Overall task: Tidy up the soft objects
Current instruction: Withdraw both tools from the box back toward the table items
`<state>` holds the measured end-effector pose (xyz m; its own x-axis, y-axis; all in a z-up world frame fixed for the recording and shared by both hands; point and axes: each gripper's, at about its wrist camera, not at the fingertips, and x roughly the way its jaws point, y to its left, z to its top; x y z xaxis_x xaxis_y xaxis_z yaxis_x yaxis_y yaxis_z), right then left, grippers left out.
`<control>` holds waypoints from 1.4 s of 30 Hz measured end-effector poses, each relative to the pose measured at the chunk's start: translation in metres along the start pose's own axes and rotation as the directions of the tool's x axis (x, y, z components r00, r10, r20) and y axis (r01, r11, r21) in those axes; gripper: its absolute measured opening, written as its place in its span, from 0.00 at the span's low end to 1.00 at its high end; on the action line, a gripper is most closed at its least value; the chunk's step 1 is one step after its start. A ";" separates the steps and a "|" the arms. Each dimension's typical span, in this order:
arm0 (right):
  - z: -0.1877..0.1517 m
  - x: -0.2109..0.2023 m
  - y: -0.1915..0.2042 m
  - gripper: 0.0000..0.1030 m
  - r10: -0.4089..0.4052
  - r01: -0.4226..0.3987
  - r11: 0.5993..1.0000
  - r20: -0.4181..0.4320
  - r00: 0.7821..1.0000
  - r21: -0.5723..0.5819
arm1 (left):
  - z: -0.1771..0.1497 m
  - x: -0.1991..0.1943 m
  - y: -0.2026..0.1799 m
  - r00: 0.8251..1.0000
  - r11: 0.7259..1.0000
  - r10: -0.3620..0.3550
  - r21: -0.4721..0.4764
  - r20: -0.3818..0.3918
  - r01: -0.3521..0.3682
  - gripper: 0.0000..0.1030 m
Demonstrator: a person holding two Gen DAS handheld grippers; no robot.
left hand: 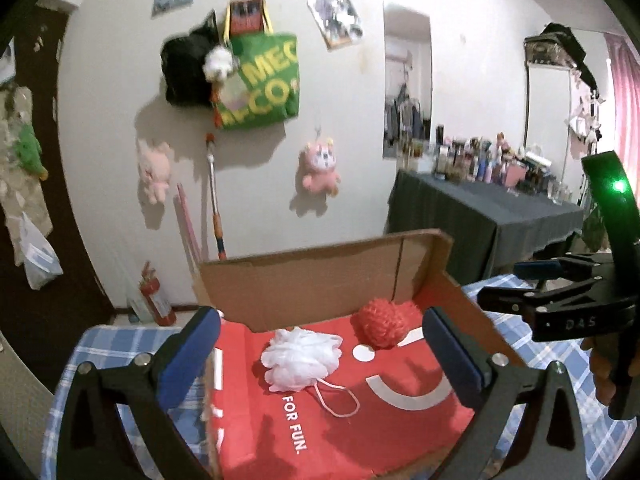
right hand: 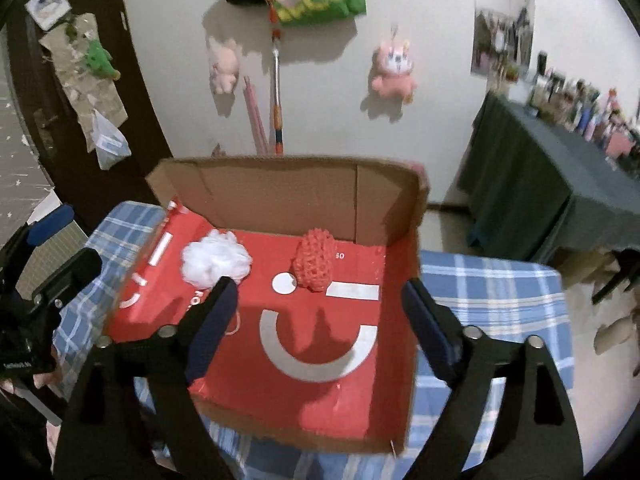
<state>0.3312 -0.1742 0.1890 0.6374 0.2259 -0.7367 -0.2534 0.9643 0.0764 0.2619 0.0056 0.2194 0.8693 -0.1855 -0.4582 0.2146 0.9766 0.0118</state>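
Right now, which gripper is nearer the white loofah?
Left, as best I can judge. The left gripper is open, framing the white loofah between its fingers. The right gripper is open too, with the loofah beyond its left fingertip.

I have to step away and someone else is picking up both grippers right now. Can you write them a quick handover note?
Left gripper: open, empty, above the red-lined cardboard box.
Right gripper: open, empty, also over the box.
White mesh pouf and red knitted scrubber both lie in the box, near its back wall, apart from each other.
Done: those two are boxed.
Left: no other loose soft object shows on the plaid tablecloth; check outside the views.
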 end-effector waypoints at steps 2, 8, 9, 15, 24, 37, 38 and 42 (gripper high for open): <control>-0.003 -0.022 0.009 0.85 -0.010 0.011 1.000 0.046 0.999 -0.019 | -0.001 -0.021 -0.004 1.000 1.000 -0.006 -0.001 0.028 0.007 1.00; -0.034 -0.101 0.025 0.92 -0.018 0.030 0.998 0.187 0.982 -0.063 | -0.012 -0.088 -0.020 0.992 1.000 -0.005 0.019 0.129 0.003 1.00; -0.042 -0.114 0.027 0.92 -0.019 0.035 0.997 0.215 0.976 -0.068 | -0.015 -0.096 -0.023 0.990 1.000 -0.005 0.023 0.142 0.001 1.00; -0.083 -0.173 0.039 0.92 -0.014 0.042 0.996 0.332 0.943 -0.077 | -0.038 -0.151 -0.037 0.969 1.000 -0.011 0.006 0.246 0.009 1.00; -0.153 -0.229 0.055 0.97 -0.028 0.071 0.994 0.453 0.891 -0.078 | -0.083 -0.203 -0.042 0.948 0.995 -0.060 -0.052 0.312 0.080 1.00; -0.270 -0.203 0.071 1.00 -0.166 0.178 0.984 0.472 0.866 0.019 | -0.181 -0.216 -0.053 0.965 0.995 -0.052 -0.068 0.259 0.072 1.00; -0.277 -0.197 0.072 1.00 -0.179 0.190 0.982 0.471 0.864 0.024 | -0.187 -0.215 -0.053 0.966 0.995 -0.042 -0.072 0.254 0.062 1.00; -0.295 -0.174 0.073 1.00 -0.194 0.198 0.980 0.439 0.877 0.036 | -0.208 -0.202 -0.054 0.978 0.996 -0.024 -0.076 0.206 0.041 1.00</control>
<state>-0.0129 -0.1836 0.1240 0.9277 0.0719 -0.3664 -0.0956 0.9943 -0.0468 -0.0184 0.0127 0.1266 0.9370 -0.2274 -0.2652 0.2152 0.9737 -0.0746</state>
